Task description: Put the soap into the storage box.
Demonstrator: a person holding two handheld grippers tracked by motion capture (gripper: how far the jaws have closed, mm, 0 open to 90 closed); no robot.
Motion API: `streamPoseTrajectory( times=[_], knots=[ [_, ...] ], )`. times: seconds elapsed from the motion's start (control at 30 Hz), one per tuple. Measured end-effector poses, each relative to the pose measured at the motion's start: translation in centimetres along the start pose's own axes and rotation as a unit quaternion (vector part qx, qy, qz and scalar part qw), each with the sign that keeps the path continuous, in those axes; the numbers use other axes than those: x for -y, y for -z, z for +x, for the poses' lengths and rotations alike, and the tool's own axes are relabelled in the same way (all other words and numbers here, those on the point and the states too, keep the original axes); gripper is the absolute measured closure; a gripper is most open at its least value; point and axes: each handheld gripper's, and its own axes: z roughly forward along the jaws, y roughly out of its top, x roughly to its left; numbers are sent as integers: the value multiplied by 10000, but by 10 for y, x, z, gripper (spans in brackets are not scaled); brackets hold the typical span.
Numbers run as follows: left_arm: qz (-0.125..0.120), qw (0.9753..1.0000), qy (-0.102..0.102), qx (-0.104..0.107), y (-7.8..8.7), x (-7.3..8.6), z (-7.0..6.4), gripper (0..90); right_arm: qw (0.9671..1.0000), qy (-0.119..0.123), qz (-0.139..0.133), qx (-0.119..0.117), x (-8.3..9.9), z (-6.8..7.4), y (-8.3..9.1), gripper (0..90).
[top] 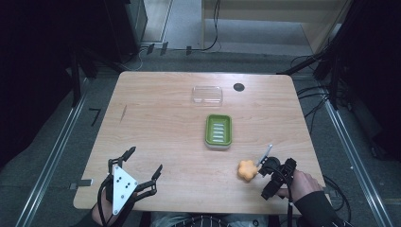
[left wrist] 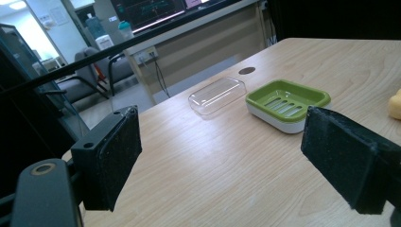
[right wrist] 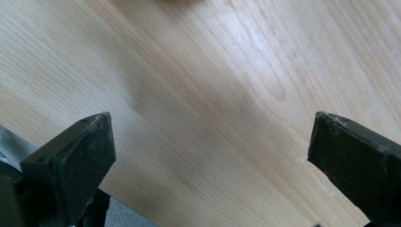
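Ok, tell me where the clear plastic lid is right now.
In the high view the clear lid lies flat at the table's far middle, just beyond the green soap dish and left of the dark round hole.

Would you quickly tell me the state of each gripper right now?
Left gripper: open, holding nothing.
Right gripper: open, holding nothing, bare table between its jaws.

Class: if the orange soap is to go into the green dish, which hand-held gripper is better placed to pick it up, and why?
The right hand-held gripper: it sits open right beside the orange soap. The left hand-held gripper is across the table.
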Motion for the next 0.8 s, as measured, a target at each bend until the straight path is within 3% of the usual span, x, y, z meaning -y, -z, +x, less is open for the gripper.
streamPoseTrajectory(
  times=[0.3,0.8],
  knots=[
    [2,10000,5,-1,0,0,0,135,9998,168,-128,19,-15,5,3,19],
    [5,10000,-4,5,0,0,0,135,9995,139,-269,-111,-37,5,0,18]
  ],
)
